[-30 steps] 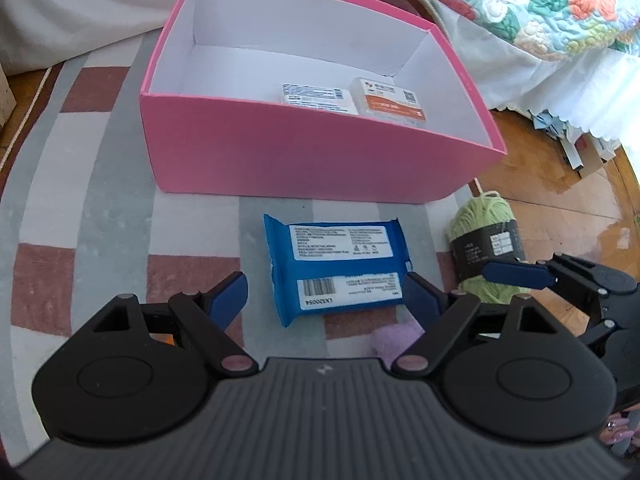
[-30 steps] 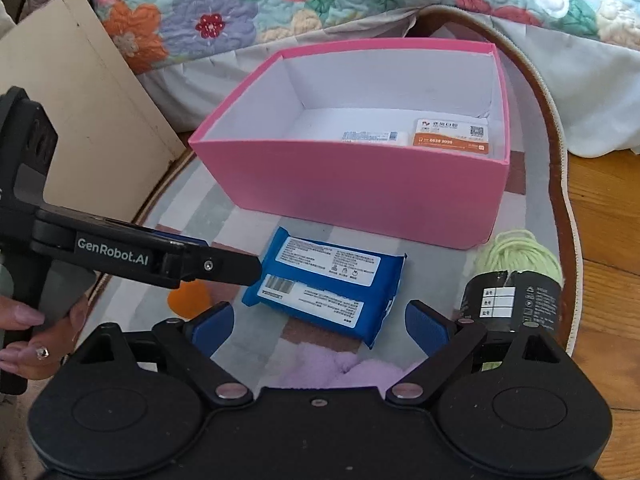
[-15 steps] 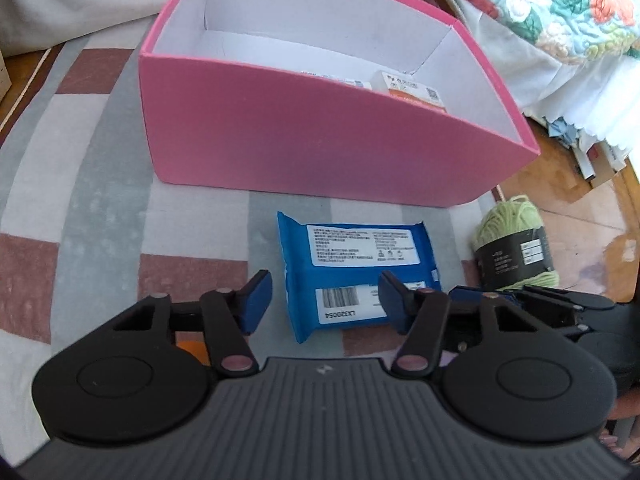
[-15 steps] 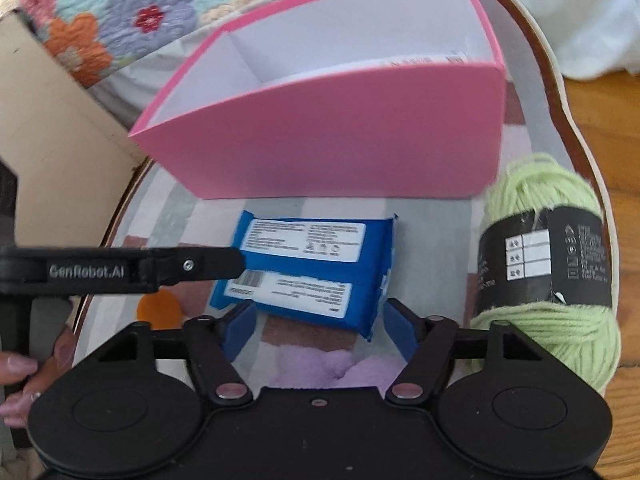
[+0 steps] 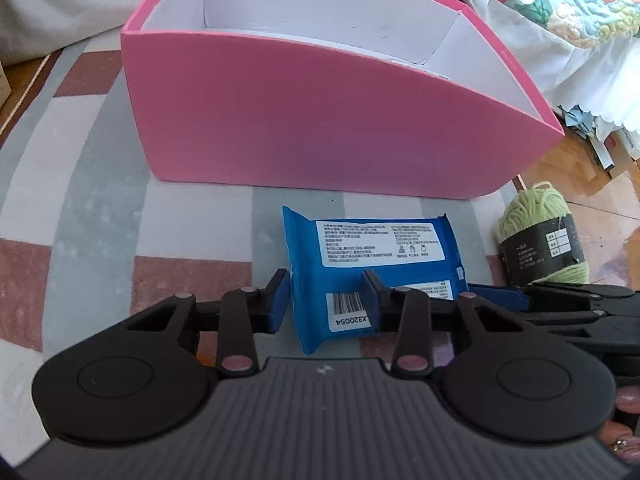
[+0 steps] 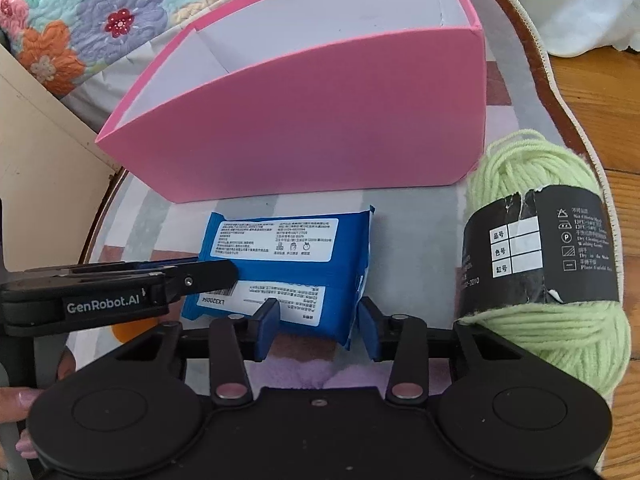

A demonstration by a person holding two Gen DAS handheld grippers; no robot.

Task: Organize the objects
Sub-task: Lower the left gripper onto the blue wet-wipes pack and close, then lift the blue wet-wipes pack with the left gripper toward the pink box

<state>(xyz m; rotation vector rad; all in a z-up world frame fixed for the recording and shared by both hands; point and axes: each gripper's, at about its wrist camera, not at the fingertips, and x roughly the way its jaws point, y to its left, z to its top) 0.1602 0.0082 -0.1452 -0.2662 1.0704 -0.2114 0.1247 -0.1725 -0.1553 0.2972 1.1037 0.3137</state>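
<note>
A blue wet-wipes pack (image 5: 372,264) lies flat on the rug in front of the pink box (image 5: 320,128). My left gripper (image 5: 326,304) is low at the pack's near left corner, fingers closed in on it, one on each side. My right gripper (image 6: 316,320) is low at the pack's (image 6: 288,256) near right corner, its fingers also on either side and touching it. The pink box (image 6: 320,128) stands behind. A green yarn ball (image 6: 548,256) with a black label lies right of the pack; it also shows in the left wrist view (image 5: 540,240).
A striped rug (image 5: 80,208) covers the floor, wood floor (image 6: 612,120) to the right. A floral quilt (image 6: 80,12) hangs behind the box. A beige board (image 6: 36,160) stands at left. Something lilac (image 6: 304,372) and something orange (image 6: 124,330) lie near me.
Both grippers have dropped lower and moved forward to the blue pack, and their fingers have narrowed onto its two near corners. The pack has not moved.
</note>
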